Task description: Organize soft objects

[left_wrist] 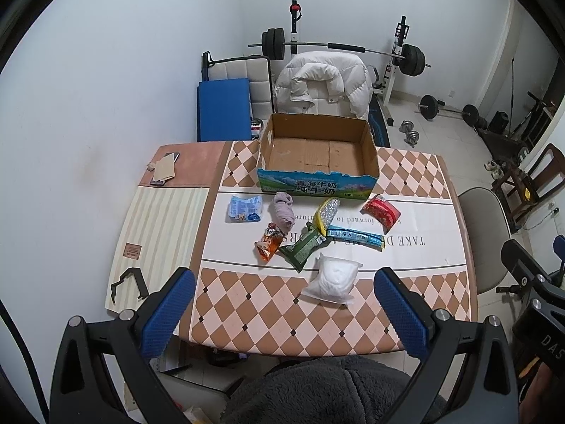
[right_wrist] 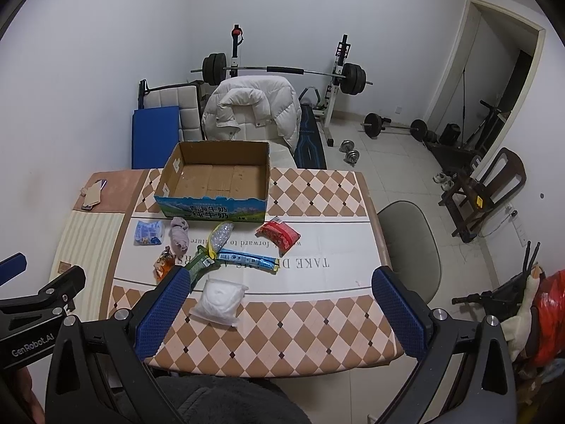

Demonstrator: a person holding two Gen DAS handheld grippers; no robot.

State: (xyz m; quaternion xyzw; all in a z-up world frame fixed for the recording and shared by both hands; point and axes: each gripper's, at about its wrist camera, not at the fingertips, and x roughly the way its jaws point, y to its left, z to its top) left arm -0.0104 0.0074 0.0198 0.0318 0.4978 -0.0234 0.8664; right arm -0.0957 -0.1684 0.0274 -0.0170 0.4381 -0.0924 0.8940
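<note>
An open, empty cardboard box (left_wrist: 317,176) (right_wrist: 212,208) stands at the far side of the table. In front of it lie several soft items: a white pouch (left_wrist: 333,279) (right_wrist: 220,300), a green packet (left_wrist: 302,247), an orange packet (left_wrist: 268,242), a rolled grey sock (left_wrist: 284,210) (right_wrist: 179,235), a light blue packet (left_wrist: 244,207), a yellow-silver packet (left_wrist: 326,212), a long blue packet (left_wrist: 355,236) and a red packet (left_wrist: 381,212) (right_wrist: 279,235). My left gripper (left_wrist: 284,282) and right gripper (right_wrist: 282,282) are open and empty, above the table's near edge.
The table (left_wrist: 282,318) has a checkered cloth. A phone and a card (left_wrist: 164,169) lie at its far left, a black clip (left_wrist: 129,282) at its near left. A chair with a white jacket (left_wrist: 323,84) stands behind the box, a grey chair (left_wrist: 483,233) at the right.
</note>
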